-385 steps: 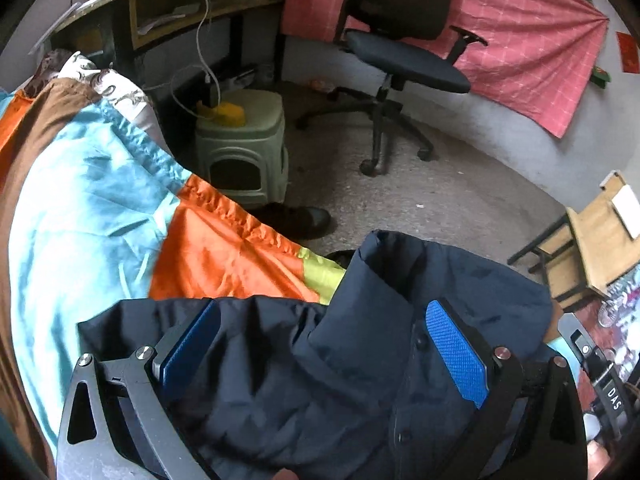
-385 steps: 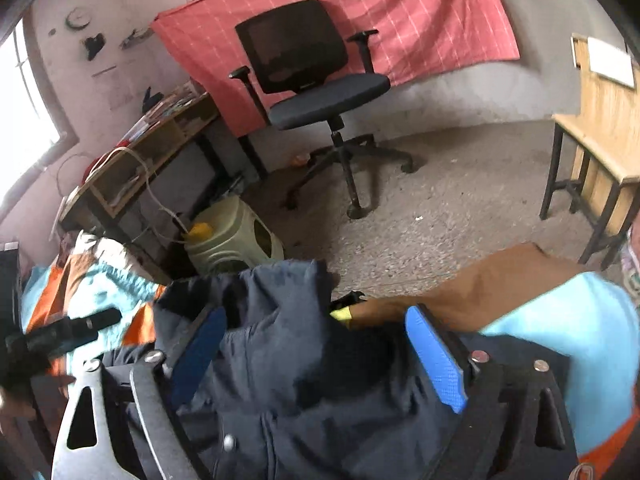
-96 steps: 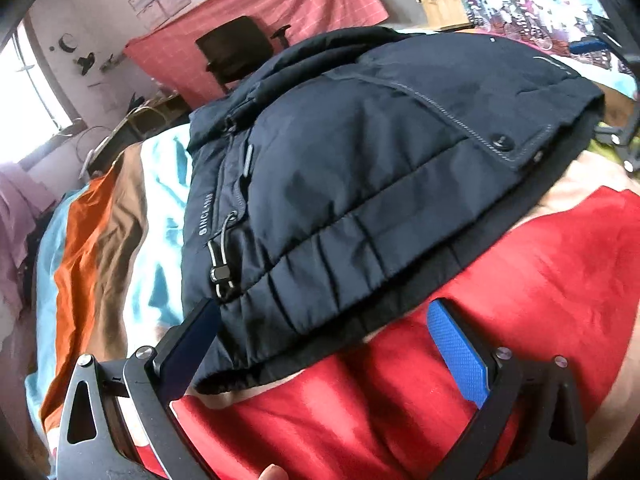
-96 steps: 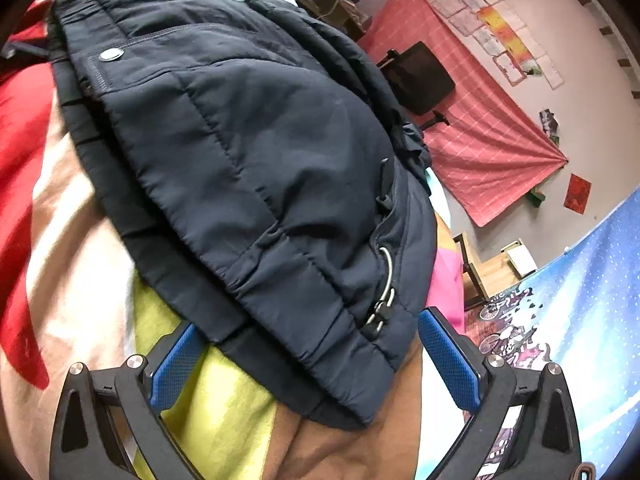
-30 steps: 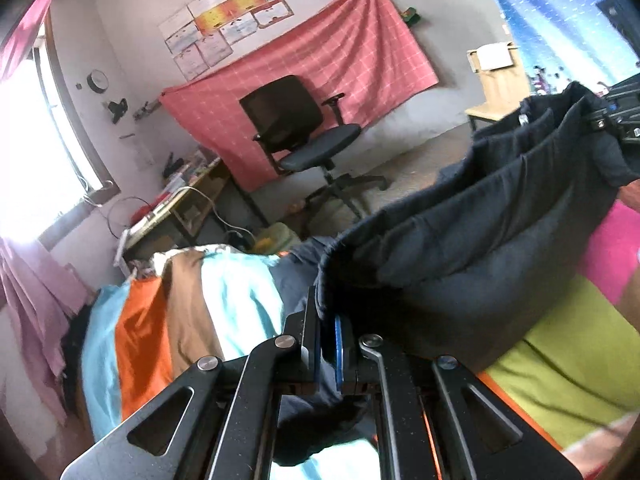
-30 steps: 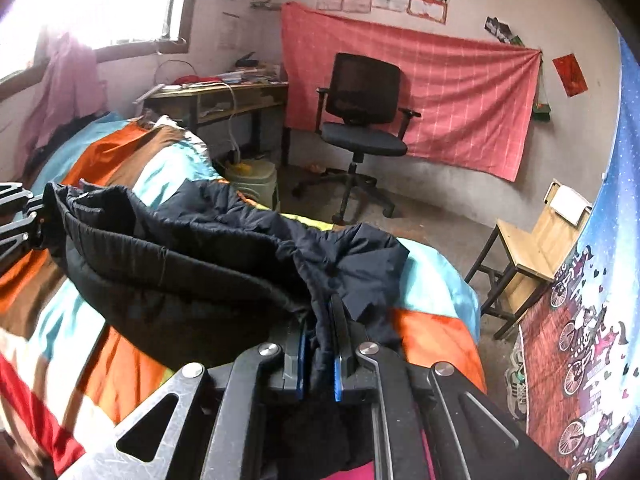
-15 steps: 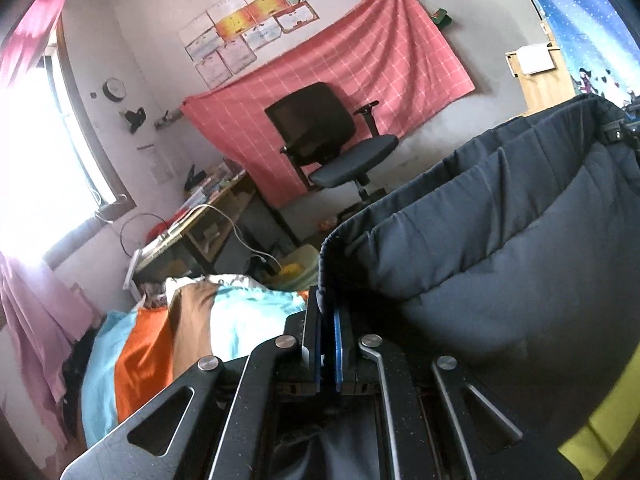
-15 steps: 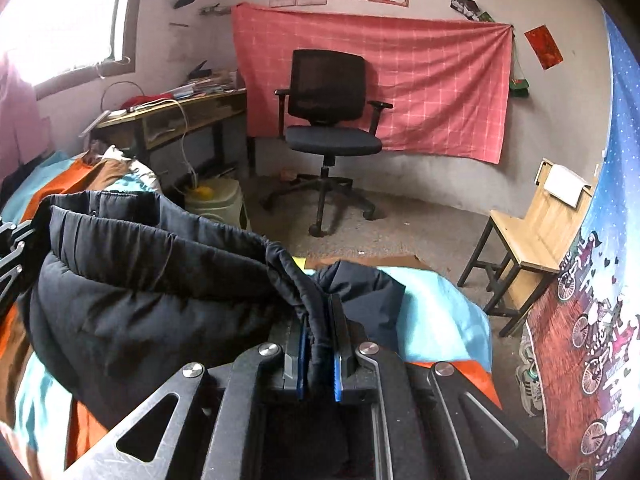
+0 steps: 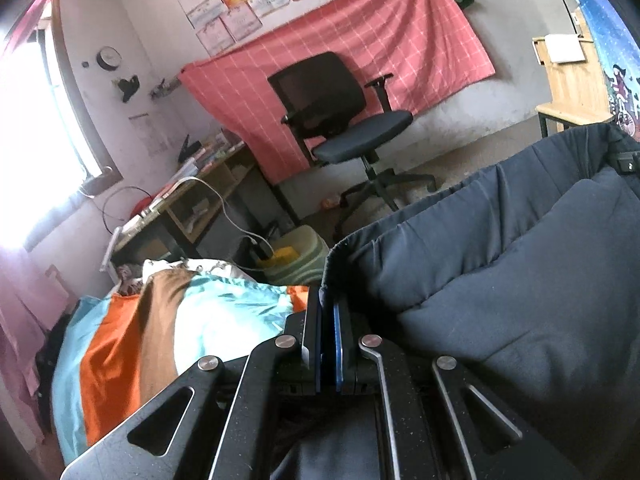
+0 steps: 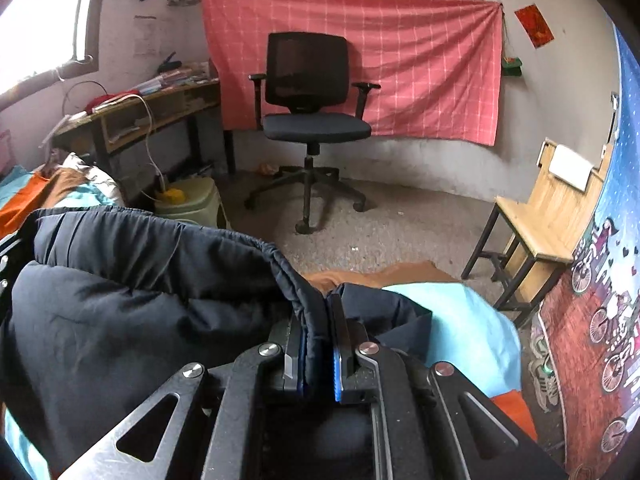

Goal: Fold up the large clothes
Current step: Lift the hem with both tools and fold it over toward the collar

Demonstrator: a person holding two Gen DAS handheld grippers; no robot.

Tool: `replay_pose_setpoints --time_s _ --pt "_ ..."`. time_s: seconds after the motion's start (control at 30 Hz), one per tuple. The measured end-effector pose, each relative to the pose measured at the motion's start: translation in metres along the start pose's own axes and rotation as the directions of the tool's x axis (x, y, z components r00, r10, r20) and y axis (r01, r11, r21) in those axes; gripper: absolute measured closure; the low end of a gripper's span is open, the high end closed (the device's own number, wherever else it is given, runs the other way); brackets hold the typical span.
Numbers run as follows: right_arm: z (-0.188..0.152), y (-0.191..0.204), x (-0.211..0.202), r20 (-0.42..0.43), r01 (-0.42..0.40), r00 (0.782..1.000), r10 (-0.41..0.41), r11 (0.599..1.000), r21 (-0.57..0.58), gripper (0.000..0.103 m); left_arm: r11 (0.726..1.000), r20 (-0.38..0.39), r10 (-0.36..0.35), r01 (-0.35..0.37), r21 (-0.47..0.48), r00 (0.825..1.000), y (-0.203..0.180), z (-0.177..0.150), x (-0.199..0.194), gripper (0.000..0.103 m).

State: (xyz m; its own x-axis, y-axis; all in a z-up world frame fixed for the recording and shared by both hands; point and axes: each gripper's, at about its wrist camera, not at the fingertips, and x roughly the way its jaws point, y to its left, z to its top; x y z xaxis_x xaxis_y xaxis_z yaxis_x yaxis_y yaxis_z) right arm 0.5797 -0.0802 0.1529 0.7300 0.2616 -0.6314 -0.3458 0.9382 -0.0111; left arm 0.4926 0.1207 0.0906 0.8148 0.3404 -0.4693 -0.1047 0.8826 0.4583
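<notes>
Fabric of the dark padded jacket is pinched in both my grippers: left gripper and right gripper each clamp an edge, holding it above the striped bedspread (probably just clear of it).

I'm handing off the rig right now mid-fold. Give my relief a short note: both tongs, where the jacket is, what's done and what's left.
Left tongs: shut on one end of the dark padded jacket's edge.
Right tongs: shut on the other end of that edge, fabric bunched between the pads.
Jacket: slung between the two tongs, lifted above the striped bedspread, with its bulk sagging toward the camera; part of it lies on the bed beyond the right tongs.
Done: both ends gripped and raised.
Left: probably lay the held edge over the part on the bed, release both tongs, smooth it out. Fold not finished.
</notes>
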Motion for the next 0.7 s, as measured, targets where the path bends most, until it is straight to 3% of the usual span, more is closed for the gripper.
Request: replay_pose_setpoints --time_s 0.2,0.57,0.6,0.67,0.7 --pt "-0.007 -0.006 0.023 -0.021 -0.020 1.000 0.021 0.999 0.029 0.093 1.000 -0.043 -0.024 0.024 -0.008 0.999 -0.006 -0.006 0.028 0.098" --pt "-0.006 -0.005 0.029 0.008 -0.071 0.997 0.071 0.997 0.030 0.087 0.997 -0.067 -0.071 0.069 -0.038 0.995 -0.004 -0.009 0.033 0.097" --pt "-0.006 -0.006 0.028 0.014 -0.078 0.997 0.078 0.997 0.028 0.081 0.995 -0.071 -0.091 0.088 -0.047 0.993 -0.002 -0.009 0.033 0.095" --pt "-0.005 -0.010 0.022 0.048 -0.103 0.994 0.102 0.994 0.032 0.055 0.991 -0.069 -0.124 0.120 -0.065 0.990 0.002 -0.009 0.031 0.093" --pt "-0.005 -0.012 0.017 0.073 -0.116 0.991 0.113 0.993 0.037 0.037 0.988 -0.064 -0.139 0.134 -0.078 0.988 0.005 -0.008 0.028 0.087"
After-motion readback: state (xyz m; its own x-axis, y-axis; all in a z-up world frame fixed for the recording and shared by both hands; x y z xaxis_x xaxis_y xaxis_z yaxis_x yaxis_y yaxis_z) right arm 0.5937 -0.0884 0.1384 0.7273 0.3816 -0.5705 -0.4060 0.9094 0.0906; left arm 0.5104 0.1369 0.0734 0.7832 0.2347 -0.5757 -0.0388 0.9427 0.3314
